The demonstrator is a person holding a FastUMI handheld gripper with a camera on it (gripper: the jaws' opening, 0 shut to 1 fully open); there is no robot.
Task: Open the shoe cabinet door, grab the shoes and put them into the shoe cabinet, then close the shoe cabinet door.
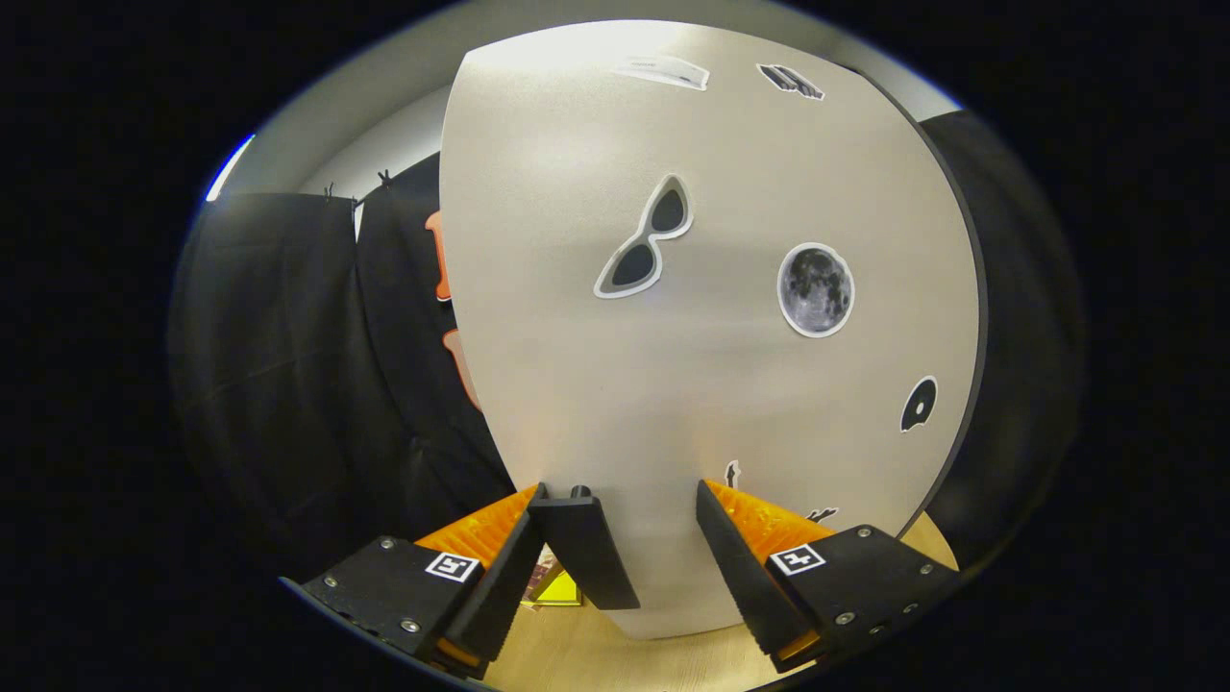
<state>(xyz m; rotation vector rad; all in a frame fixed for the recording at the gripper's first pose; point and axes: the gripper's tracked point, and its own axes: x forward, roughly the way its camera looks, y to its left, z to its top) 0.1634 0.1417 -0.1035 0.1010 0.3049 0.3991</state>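
Directly ahead of the gripper stands the pale shoe cabinet door, its tall face filling the space between the spread, released fingers. Its left vertical edge sits by the left finger. No shoes are visible.

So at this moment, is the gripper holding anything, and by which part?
Nothing is clamped. The gripper is open, its fingers at the lower part of the cabinet door, which fills the gap between them; whether either finger touches cannot be told.
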